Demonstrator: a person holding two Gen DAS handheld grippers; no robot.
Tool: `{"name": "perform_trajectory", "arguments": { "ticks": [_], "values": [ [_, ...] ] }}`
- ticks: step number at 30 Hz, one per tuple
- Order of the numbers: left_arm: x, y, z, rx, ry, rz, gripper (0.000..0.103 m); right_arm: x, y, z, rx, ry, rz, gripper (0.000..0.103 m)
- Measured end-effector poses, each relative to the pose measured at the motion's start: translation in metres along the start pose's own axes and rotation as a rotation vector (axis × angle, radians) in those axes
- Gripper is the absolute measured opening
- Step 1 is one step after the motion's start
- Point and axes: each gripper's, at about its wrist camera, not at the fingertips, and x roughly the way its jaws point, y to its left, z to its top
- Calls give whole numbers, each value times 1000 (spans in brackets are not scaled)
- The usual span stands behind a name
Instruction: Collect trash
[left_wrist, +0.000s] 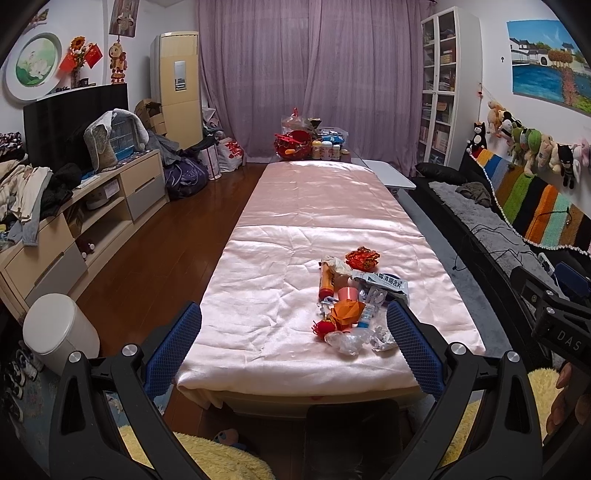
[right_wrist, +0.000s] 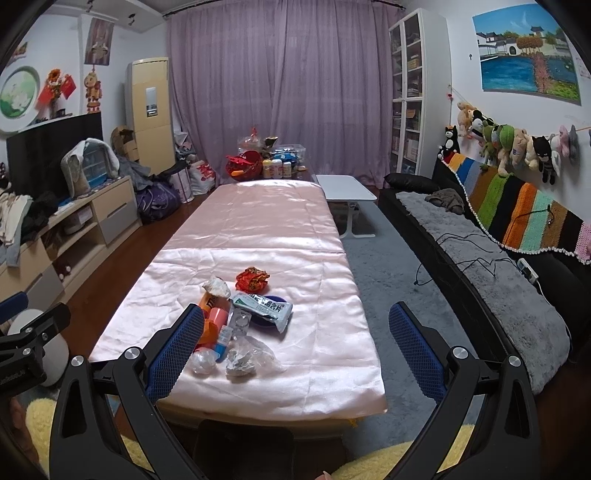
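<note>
2 grippers are up in the air in front of a long bench (left_wrist: 295, 206) with a shiny pink cloth on it. Far on the left, a white bin (left_wrist: 59, 332) with a round lid stands on the brown floor, beside the low cabinet.

Next comes the left gripper (left_wrist: 294, 330). Its blue fingers (left_wrist: 173, 347) are spread wide apart and hold nothing. They hang over the near end of the bench.

Between those fingers, toward the right one, sits the trash pile (left_wrist: 354, 299). It lies on the pink cloth near the front edge. In the pile, an orange tube (left_wrist: 325, 282) is on the left side. Just right of it is a small pink cup (left_wrist: 348, 294). A crumpled red wrapper (left_wrist: 362, 257) sits at the back. A grey and white packet (left_wrist: 382, 283) with green print lies on the right side. Clear crinkled plastic (left_wrist: 347, 341) is at the front of the pile.

Last comes the right gripper (right_wrist: 295, 332). Its blue fingers (right_wrist: 415, 350) are spread wide too, with nothing in them. In the right wrist view, the pile is by its left finger, and that finger hides part of it.
</note>
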Motion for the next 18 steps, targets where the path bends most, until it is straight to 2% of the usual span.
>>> {"name": "perform_trajectory", "arguments": {
  "ticks": [6, 11, 14, 18],
  "values": [
    [8, 7, 3, 0, 1, 29, 95, 7, -9, 2, 24, -6, 8, 100],
    [20, 12, 4, 3, 6, 47, 95, 20, -6, 1, -15, 11, -11, 100],
    [31, 11, 1, 16, 27, 44, 95, 25, -4, -1, -41, -8, 17, 100],
    [49, 8, -5, 39, 66, 49, 95, 40, -4, -5, -21, 21, 35, 100]
  ]
}}
